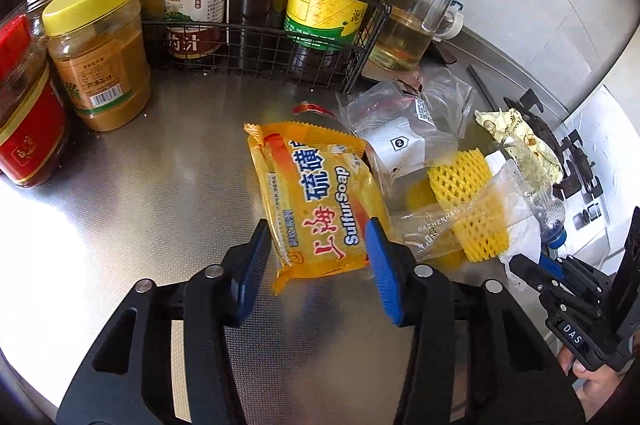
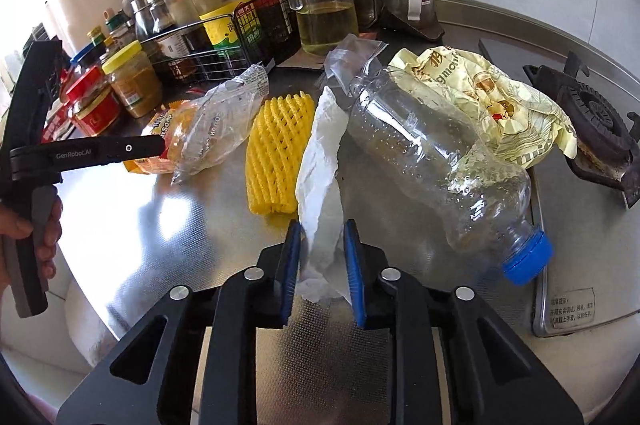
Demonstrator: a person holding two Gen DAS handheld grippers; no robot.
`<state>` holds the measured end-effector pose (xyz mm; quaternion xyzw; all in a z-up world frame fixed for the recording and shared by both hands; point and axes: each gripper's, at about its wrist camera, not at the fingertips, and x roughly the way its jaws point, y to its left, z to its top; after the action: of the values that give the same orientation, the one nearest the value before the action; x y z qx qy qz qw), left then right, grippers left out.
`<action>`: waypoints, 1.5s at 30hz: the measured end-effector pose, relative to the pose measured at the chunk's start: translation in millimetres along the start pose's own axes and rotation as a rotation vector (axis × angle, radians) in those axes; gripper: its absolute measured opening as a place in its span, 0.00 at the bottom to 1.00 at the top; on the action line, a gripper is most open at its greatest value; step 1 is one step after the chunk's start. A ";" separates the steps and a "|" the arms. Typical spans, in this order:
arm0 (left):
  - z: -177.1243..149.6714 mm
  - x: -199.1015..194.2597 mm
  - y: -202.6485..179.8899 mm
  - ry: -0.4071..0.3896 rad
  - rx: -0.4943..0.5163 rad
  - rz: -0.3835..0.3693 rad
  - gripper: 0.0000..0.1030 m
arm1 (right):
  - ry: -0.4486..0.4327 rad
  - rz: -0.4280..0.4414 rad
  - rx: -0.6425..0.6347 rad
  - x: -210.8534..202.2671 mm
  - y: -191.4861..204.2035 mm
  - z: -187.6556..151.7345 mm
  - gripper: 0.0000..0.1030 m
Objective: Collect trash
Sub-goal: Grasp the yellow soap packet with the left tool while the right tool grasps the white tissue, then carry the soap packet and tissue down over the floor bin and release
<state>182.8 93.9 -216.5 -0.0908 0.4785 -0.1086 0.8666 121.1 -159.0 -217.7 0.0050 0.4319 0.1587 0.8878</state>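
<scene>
Left gripper (image 1: 318,257) narrowed around near end of yellow soap wrapper (image 1: 316,201); right pad touching wrapper edge, left pad just beside other edge, grip not sure. Wrapper on steel counter (image 1: 160,185), long axis running from claw toward 11 o'clock.

Right gripper (image 2: 322,257) nearly closed, pinching crumpled white paper (image 2: 322,181). Paper's long axis runs from claw toward 12 o'clock.

Clear plastic bottle (image 2: 432,153) on its side at 1 o'clock of right claw, blue cap pointing 4 o'clock. Yellow foam net (image 2: 278,155) at 11 o'clock, beside paper.
</scene>
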 end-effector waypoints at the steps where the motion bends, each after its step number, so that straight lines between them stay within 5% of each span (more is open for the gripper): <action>1: -0.6 0.7 -2.3 0.001 0.012 -0.003 0.33 | 0.002 -0.003 -0.008 0.7 1.6 -0.4 0.12; 6: -4.5 -2.2 -17.0 0.001 0.072 -0.005 0.03 | 0.007 -0.016 -0.022 -1.0 5.7 -2.9 0.06; 8: -6.3 -5.7 -23.5 -0.008 0.096 0.001 0.01 | 0.002 -0.018 -0.021 -4.4 5.1 -3.6 0.06; 21: -17.3 -77.9 -68.7 -0.157 0.178 0.044 0.00 | -0.098 -0.036 -0.038 -60.1 4.9 -9.1 0.05; 30: -53.6 -137.3 -99.0 -0.228 0.194 0.009 0.00 | -0.138 -0.020 -0.038 -108.5 7.9 -38.0 0.05; 38: -107.5 -154.0 -127.9 -0.202 0.220 -0.018 0.00 | -0.106 0.045 -0.052 -141.7 11.8 -83.1 0.05; 45: -166.8 -143.8 -149.2 -0.101 0.260 -0.032 0.00 | -0.009 0.131 -0.078 -152.7 11.2 -134.2 0.05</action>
<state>-48.5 -18.7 -148.7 0.0093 0.4147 -0.1789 0.8921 -73.2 -209.3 -183.3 -0.0007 0.4203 0.2332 0.8769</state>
